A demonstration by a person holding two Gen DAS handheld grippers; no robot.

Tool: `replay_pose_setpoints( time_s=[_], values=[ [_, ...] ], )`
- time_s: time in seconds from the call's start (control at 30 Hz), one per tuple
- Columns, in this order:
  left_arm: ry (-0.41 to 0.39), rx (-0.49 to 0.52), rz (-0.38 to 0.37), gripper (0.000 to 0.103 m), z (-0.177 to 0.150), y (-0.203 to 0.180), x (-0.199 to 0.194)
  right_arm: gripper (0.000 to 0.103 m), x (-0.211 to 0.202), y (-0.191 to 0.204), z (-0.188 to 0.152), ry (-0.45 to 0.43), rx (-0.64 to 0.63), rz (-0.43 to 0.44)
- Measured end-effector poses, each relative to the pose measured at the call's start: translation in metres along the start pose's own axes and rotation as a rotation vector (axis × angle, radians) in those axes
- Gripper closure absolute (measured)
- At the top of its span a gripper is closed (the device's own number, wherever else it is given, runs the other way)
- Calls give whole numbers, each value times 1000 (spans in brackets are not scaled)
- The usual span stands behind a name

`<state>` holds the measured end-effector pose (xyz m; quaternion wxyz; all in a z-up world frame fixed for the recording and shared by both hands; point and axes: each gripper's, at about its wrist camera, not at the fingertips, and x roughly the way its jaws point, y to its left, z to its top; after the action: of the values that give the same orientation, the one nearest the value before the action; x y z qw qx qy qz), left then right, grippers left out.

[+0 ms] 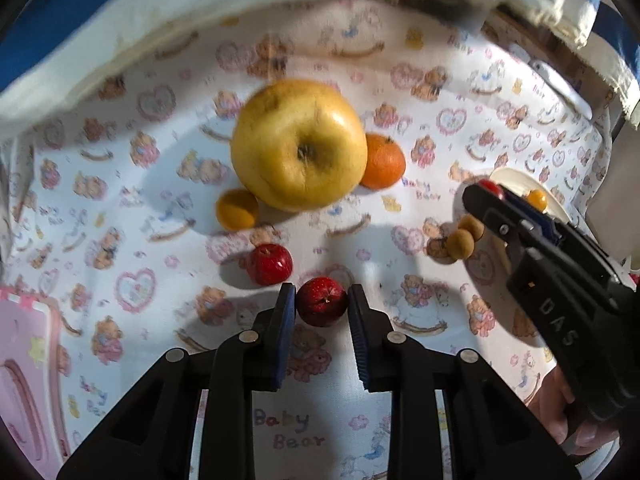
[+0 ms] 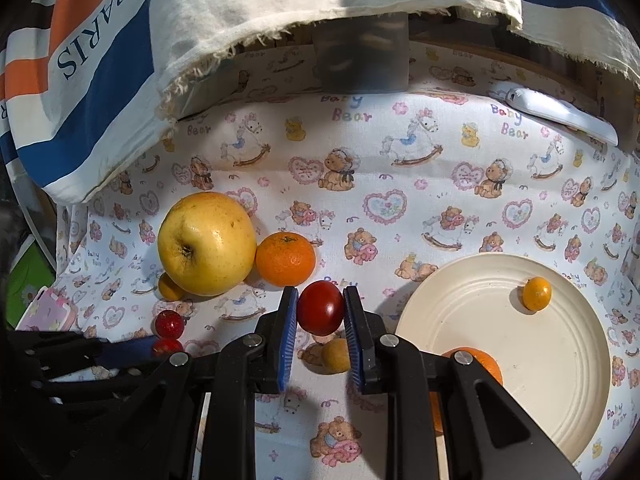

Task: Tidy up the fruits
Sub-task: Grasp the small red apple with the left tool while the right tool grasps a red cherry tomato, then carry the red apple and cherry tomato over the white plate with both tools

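Observation:
My left gripper point(image 1: 321, 289) is shut on a small dark red fruit point(image 1: 322, 302) that rests on the bear-print cloth point(image 1: 360, 360). A second small red fruit point(image 1: 270, 264) lies just to its left. Beyond them sit a big yellow apple point(image 1: 299, 144), a mandarin point(image 1: 384, 162) and a small orange fruit point(image 1: 237, 209). My right gripper point(image 2: 320, 292) is shut on a smooth red tomato-like fruit point(image 2: 321, 308), held above the cloth left of a cream plate point(image 2: 520, 360). The plate holds a small yellow-orange fruit point(image 2: 537, 293) and an orange point(image 2: 486, 364) half hidden by my finger.
Two small tan fruits point(image 1: 460, 244) lie by the plate rim. A pink phone case point(image 2: 48, 308) is at the left edge, a white device point(image 2: 560, 114) at the back right. A striped PARIS cloth point(image 2: 80, 80) and a grey box point(image 2: 360, 56) border the back.

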<state>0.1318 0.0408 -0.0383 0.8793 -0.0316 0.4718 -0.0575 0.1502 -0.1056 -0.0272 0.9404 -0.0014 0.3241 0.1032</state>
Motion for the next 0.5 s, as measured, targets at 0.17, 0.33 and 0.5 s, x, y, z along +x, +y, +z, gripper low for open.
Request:
replay_pose_setpoints(
  time_s=[0.17,0.33,0.5],
  values=[
    [-61,3,9,78,3,-1,-22,79,-9,1,3,-23,1,10],
    [-116,16,21,78,4,-2,-40,79,-27,5,12,-38,-4,24],
    [-175,34,4,78,3,-9,-55,79,-60,0,15,-71,-31,23]
  ],
)
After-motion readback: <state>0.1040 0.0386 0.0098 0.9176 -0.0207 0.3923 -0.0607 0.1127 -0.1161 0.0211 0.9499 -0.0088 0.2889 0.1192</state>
